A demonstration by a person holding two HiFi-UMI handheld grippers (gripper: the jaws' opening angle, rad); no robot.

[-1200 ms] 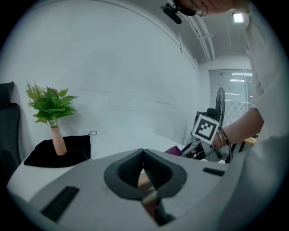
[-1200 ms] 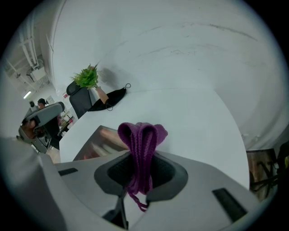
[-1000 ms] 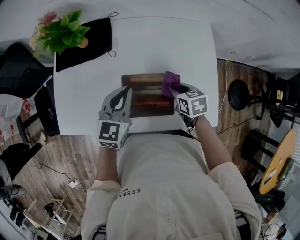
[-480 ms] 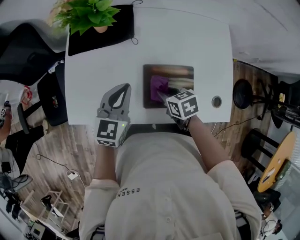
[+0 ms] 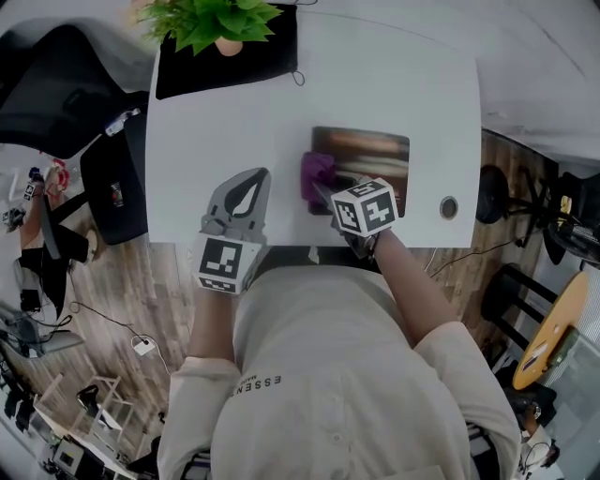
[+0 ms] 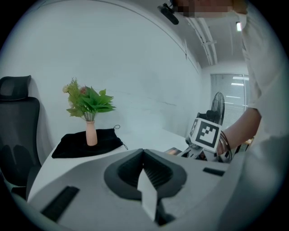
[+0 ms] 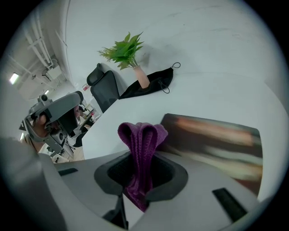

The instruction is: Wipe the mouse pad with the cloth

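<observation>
The dark mouse pad (image 5: 367,157) lies on the white table (image 5: 216,141), seen also in the right gripper view as the mouse pad (image 7: 216,137). A purple cloth (image 5: 317,174) rests on the pad's left edge. My right gripper (image 5: 323,192) is shut on it, and in its own view the cloth (image 7: 141,140) stands bunched up between the jaws of the right gripper (image 7: 142,158). My left gripper (image 5: 250,184) hovers over bare table left of the pad, shut with nothing in it. The left gripper (image 6: 143,153) shows its jaws meeting.
A potted plant (image 5: 214,21) stands on a black bag (image 5: 234,58) at the table's far left corner. A round cable hole (image 5: 449,207) sits near the right front edge. An office chair (image 5: 56,75) stands left of the table.
The right gripper has dragged the cloth from the pad's far right part across to its left edge. The left gripper, earlier at the pad's left edge, is now off it.
</observation>
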